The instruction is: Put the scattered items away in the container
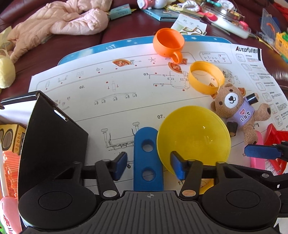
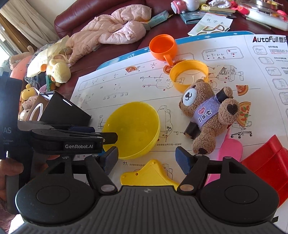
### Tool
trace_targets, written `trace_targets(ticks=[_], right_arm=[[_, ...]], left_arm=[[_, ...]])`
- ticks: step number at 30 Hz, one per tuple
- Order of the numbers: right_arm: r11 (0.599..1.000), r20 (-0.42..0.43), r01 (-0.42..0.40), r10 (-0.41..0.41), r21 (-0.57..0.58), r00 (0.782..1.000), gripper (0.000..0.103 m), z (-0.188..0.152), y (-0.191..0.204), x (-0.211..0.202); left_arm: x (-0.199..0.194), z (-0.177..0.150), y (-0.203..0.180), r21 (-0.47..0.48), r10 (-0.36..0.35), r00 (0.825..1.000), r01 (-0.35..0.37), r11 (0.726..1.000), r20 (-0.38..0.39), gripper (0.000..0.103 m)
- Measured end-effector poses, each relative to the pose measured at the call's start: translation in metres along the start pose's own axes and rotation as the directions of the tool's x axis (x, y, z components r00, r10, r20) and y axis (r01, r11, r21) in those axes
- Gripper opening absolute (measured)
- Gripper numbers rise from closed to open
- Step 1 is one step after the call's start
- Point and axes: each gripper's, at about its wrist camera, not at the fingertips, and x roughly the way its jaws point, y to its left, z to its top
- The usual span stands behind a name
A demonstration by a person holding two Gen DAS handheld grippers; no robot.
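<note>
My left gripper (image 1: 147, 166) is open above a flat blue bar with two holes (image 1: 148, 160), its right finger next to the yellow bowl (image 1: 193, 136). My right gripper (image 2: 147, 158) is open above a yellow flat piece (image 2: 149, 175), just in front of the yellow bowl (image 2: 133, 129). A teddy bear in a purple shirt (image 2: 207, 115) lies right of the bowl. It also shows in the left wrist view (image 1: 237, 111). An orange cup (image 2: 162, 47) and a yellow ring (image 2: 189, 74) lie farther back. A black box (image 1: 52, 144) stands at the left.
Everything lies on a large instruction sheet (image 1: 108, 93). A red plastic piece (image 2: 268, 167) and a pink piece (image 2: 228, 151) lie at the right. A pink jacket (image 2: 111, 34), plush toys (image 2: 57, 71) and clutter (image 1: 225, 16) fill the back. The left gripper shows in the right wrist view (image 2: 108, 137).
</note>
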Motion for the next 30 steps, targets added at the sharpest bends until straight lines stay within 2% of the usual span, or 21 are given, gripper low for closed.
trace_targets(ticks=[1, 3, 5, 12, 15, 16, 17, 19, 20, 22, 25, 26, 27, 30], right_arm=[[1.0, -0.003, 0.004, -0.004, 0.001, 1.0, 0.074, 0.0, -0.001, 0.001], [1.0, -0.007, 0.007, -0.007, 0.002, 1.0, 0.074, 0.001, -0.001, 0.003], [1.0, -0.011, 0.008, -0.008, 0.001, 1.0, 0.074, 0.003, -0.001, 0.006], [1.0, -0.011, 0.01, -0.011, -0.024, 1.0, 0.074, 0.012, 0.004, 0.019], [0.998, -0.027, 0.025, -0.026, -0.054, 0.999, 0.061, 0.014, 0.006, 0.027], [0.997, -0.033, 0.035, -0.038, -0.072, 0.999, 0.049, 0.014, 0.008, 0.029], [0.995, -0.035, 0.047, -0.05, -0.09, 0.998, 0.036, 0.014, 0.009, 0.031], [0.993, -0.038, 0.055, -0.06, -0.107, 0.997, 0.019, 0.014, 0.01, 0.035], [0.992, -0.039, 0.062, -0.067, -0.108, 0.997, 0.014, 0.013, 0.01, 0.036], [0.992, -0.044, 0.059, -0.064, -0.111, 0.997, 0.011, 0.012, 0.008, 0.037], [0.992, -0.048, 0.062, -0.068, -0.114, 0.997, 0.01, 0.009, 0.007, 0.038], [0.991, -0.048, 0.064, -0.07, -0.114, 0.996, 0.01, 0.009, 0.007, 0.038], [0.992, -0.047, 0.065, -0.071, -0.112, 0.996, 0.011, 0.009, 0.006, 0.039], [0.992, -0.049, 0.068, -0.074, -0.105, 0.996, 0.011, 0.008, 0.005, 0.039]], left_arm=[[0.002, -0.001, -0.001, 0.006, 0.004, 1.0, -0.004, 1.0, -0.005, 0.051], [0.001, -0.003, -0.005, 0.031, 0.023, 1.0, -0.024, 0.999, 0.013, 0.041], [0.0, -0.004, -0.007, 0.051, 0.031, 0.999, -0.032, 0.998, 0.021, 0.038], [0.001, -0.003, -0.006, 0.06, 0.029, 0.999, -0.03, 0.998, 0.018, 0.037], [0.002, -0.003, -0.007, 0.071, 0.03, 0.999, -0.031, 0.997, 0.018, 0.041], [0.002, -0.004, -0.007, 0.075, 0.03, 0.999, -0.032, 0.997, 0.019, 0.043], [0.002, -0.004, -0.008, 0.08, 0.031, 0.999, -0.032, 0.996, 0.02, 0.049], [0.003, -0.004, -0.009, 0.091, 0.034, 0.999, -0.036, 0.995, 0.024, 0.054], [0.003, -0.005, -0.009, 0.095, 0.035, 0.999, -0.038, 0.995, 0.026, 0.054], [0.004, -0.005, -0.009, 0.103, 0.034, 0.999, -0.036, 0.994, 0.025, 0.055], [0.006, -0.004, -0.008, 0.098, 0.02, 1.0, -0.021, 0.995, 0.018, 0.055], [0.006, -0.004, -0.008, 0.097, 0.021, 1.0, -0.023, 0.995, 0.02, 0.05], [0.006, -0.004, -0.01, 0.103, 0.029, 0.999, -0.032, 0.994, 0.024, 0.039], [0.002, -0.005, -0.013, 0.121, 0.045, 0.998, -0.05, 0.991, 0.044, 0.034]])
